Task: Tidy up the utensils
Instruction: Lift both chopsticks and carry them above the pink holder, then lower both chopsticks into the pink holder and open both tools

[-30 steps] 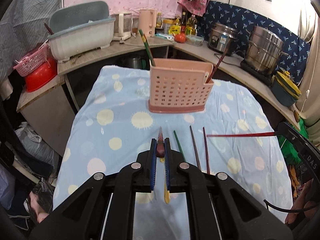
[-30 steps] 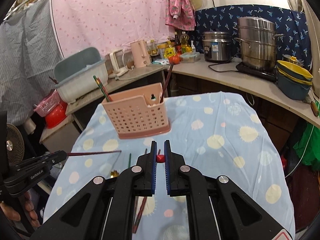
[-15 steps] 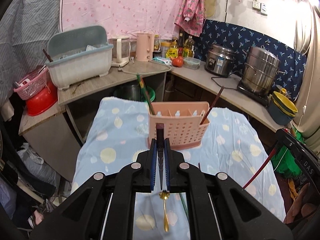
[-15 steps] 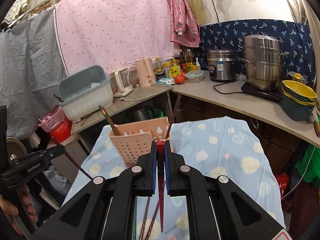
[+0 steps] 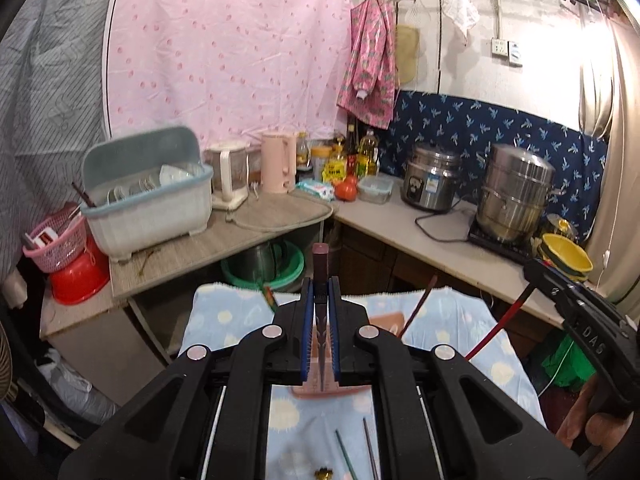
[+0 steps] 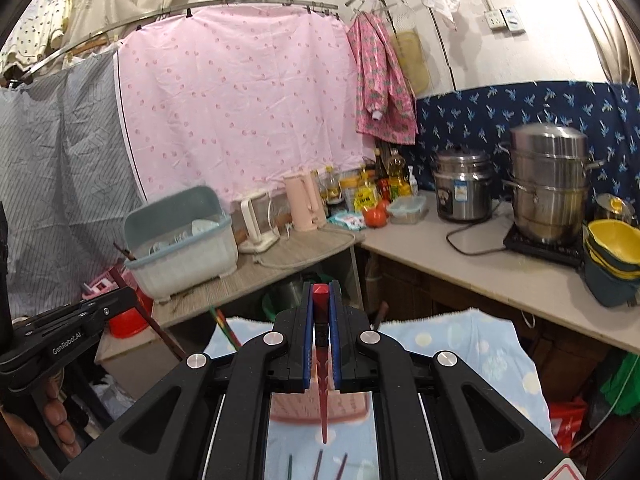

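blue-padded left tongs (image 5: pixel 321 292) and right tongs (image 6: pixel 321 300) each pinch one chopstick.

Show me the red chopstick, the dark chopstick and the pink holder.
red chopstick (image 6: pixel 320 292), right wrist view, its blunt top end.
dark chopstick (image 5: pixel 321 268), left wrist view, its upper shaft.
pink holder (image 5: pixel 386 322), left wrist view, its rim.

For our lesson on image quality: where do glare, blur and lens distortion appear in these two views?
Left wrist view: bright glare washes out the upper right wall; the dish bin looks slightly smeared. Right wrist view: the curtain rail bows from fisheye; the pink holder is blurred.
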